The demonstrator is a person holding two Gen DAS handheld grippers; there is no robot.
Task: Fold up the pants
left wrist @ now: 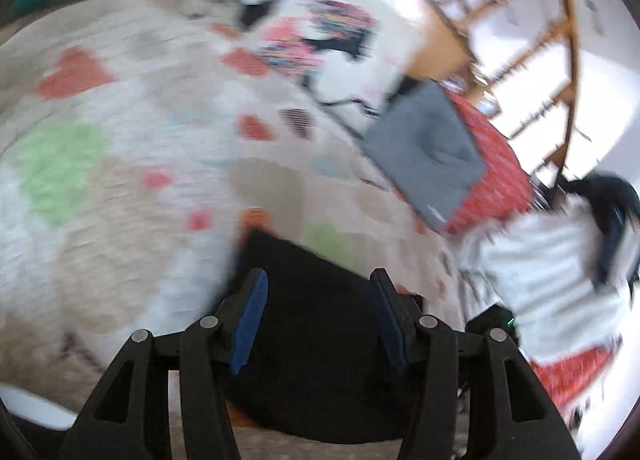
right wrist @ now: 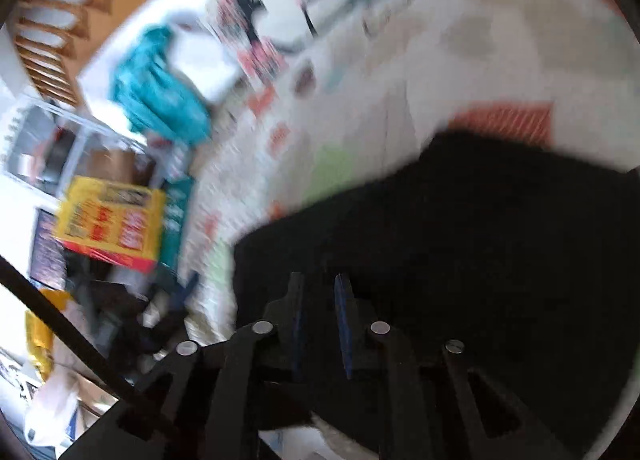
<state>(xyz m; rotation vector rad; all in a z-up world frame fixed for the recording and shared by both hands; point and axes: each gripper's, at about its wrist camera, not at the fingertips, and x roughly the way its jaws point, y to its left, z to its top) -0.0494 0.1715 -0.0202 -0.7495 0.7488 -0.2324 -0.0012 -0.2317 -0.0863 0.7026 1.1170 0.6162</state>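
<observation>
Patterned cloth: a pale woven rug [left wrist: 120,179] with red hearts and green patches covers the floor and carries everything else.
Black pants: the dark fabric pants [right wrist: 460,240] lie on the rug as a compact block with straight edges, so I judge at least one fold is made; blur hides the layers and how many folds remain.
Grey stack: a folded grey garment [left wrist: 428,151] rests on a red patterned piece well apart from the pants, probably finished work.
Left gripper [left wrist: 320,324]: the blue-padded fingers [left wrist: 250,324] stand apart over the black cloth; the pads press on nothing I can see, so released.
Right gripper [right wrist: 320,324]: nearly closed, a narrow gap showing, above the pants' near edge; whether cloth is pinched I cannot tell.
Remaining: likely a final fold or tidy, then adding it to the stack.
</observation>
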